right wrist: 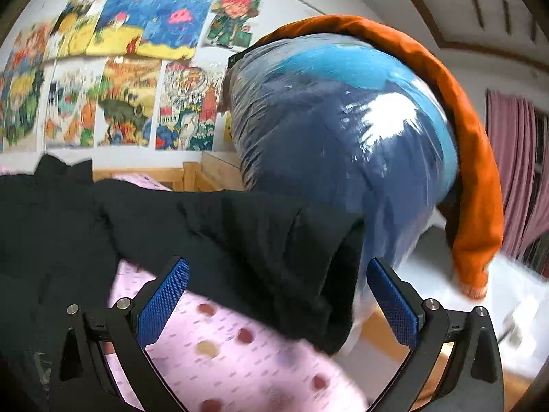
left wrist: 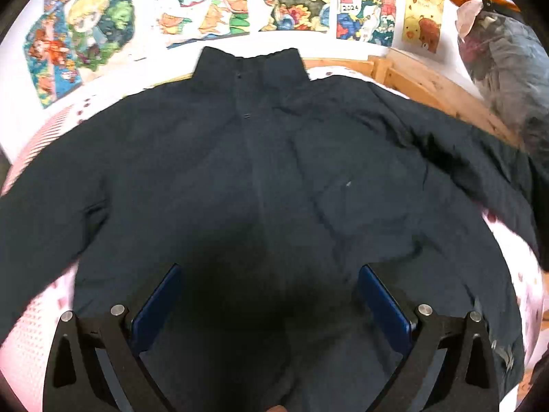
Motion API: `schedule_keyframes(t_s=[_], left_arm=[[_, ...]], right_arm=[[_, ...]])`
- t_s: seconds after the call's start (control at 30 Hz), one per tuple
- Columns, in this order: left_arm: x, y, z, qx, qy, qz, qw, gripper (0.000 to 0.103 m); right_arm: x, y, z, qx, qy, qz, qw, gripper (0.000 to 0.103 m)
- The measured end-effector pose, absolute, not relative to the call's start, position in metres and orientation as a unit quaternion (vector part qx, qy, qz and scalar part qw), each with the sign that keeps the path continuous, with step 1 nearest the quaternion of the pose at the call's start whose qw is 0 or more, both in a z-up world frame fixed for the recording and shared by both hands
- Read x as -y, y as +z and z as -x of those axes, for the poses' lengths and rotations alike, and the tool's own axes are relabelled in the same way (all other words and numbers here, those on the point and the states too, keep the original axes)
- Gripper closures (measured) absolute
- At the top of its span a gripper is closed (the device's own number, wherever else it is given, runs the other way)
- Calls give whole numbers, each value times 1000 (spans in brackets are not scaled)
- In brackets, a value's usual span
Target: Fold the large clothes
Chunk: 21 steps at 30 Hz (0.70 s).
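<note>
The dark navy jacket [left wrist: 260,178] lies front-up and spread flat on a pink dotted bedsheet [left wrist: 31,336]. Its long axis runs away from the left wrist camera, with the stand-up collar [left wrist: 248,65] pointing toward the wall of children's drawings [left wrist: 288,0] and the hem nearest the lens, cut off at the bottom edge. Both sleeve ends run out of that view, and a deep shadow swallows the cloth between the fingers. The left gripper [left wrist: 271,292] hovers over the lower front with its blue pads spread wide, gripping nothing.

In the right wrist view, motion blur smears everything. The jacket's sleeve [right wrist: 274,240] stretches rightward off the mattress edge, its cuff drooping. The right gripper [right wrist: 278,292] is likewise released, fingers splayed either side of the sleeve; whether they touch it cannot be told. Behind stands a clear plastic bag of blue bedding [right wrist: 343,130] draped with an orange garment [right wrist: 473,158].
</note>
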State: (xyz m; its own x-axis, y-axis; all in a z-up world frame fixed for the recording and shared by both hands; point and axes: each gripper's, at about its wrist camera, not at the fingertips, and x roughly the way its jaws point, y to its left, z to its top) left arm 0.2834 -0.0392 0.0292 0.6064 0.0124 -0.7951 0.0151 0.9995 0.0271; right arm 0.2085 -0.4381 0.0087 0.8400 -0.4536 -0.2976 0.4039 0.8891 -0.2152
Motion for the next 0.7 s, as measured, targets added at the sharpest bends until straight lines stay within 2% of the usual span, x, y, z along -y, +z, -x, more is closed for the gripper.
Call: schedule_keyframes(t_s=[0.13,0.23,0.57,0.6,0.7], left_arm=[[58,21,-306,-403,-7,-77,912,0],[68,13,-328,-413,-16,-86,906,0],[133,-4,-391,-421,-77,-96,899,0],[138,-5,-397,-421,-80,-92,899,0],[153,-13,-418,-434,-83,-79,894,0]], right_arm=[[428,10,-230,-209,-215,149,942,1],[425,11,-241,-215,-214,184,935,1],[451,20,-239,-188,-174,151,955,2],[454,19,-237,-186,-170,147,957,3],[455,19,-234,-185,-156,152,958,17]])
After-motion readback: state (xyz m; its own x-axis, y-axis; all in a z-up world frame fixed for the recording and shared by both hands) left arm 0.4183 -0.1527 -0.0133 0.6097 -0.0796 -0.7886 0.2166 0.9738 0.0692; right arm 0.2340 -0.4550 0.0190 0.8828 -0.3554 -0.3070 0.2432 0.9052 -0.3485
